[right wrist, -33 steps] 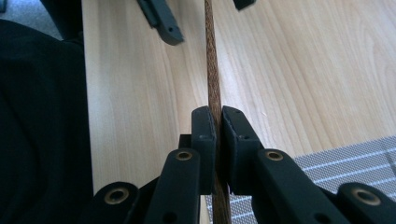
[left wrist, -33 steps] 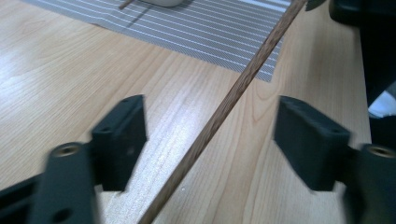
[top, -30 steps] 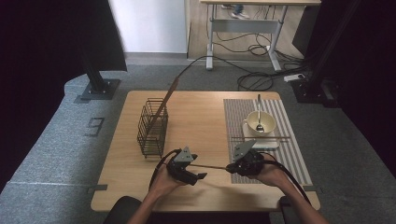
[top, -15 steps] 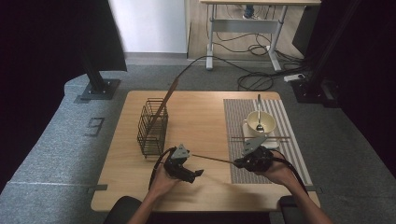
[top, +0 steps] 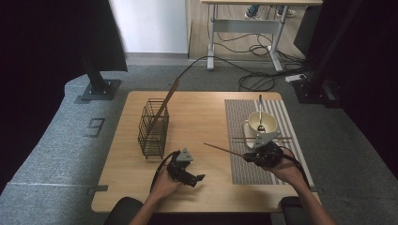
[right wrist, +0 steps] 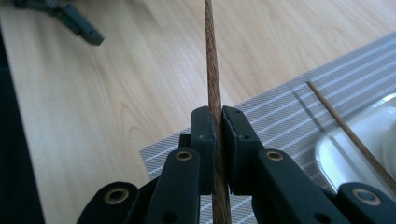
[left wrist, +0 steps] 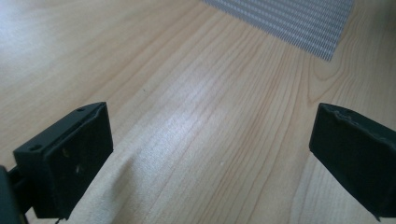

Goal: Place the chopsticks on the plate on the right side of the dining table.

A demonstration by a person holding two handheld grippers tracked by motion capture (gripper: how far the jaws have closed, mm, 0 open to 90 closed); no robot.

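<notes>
Clamping a brown chopstick point(right wrist: 214, 88), the right gripper point(top: 256, 158) sits over the near left part of the grey striped placemat point(top: 244, 173), its jaws pressed tight on the stick. The chopstick juts from the jaws toward the table's middle, its tip above bare wood.

Left gripper point(top: 195, 179): near the table's point(top: 202, 117) front edge, left of centre, jaws spread wide with nothing between them; in the left gripper view bare wood lies under the gap. Its jaws have just been opening.

Second chopstick point(top: 244, 138): lying crosswise on the placemat, just in front of the bowl.

Bowl point(top: 252, 123): cream, on the placemat's far half, a metal spoon point(top: 260, 117) standing in it.

Wire basket point(top: 152, 129): black, on the table's left half, holding a long wooden stick point(top: 165, 101) that leans toward the far edge.

Hands point(top: 164, 185): one on each gripper, forearms entering from the near side.
</notes>
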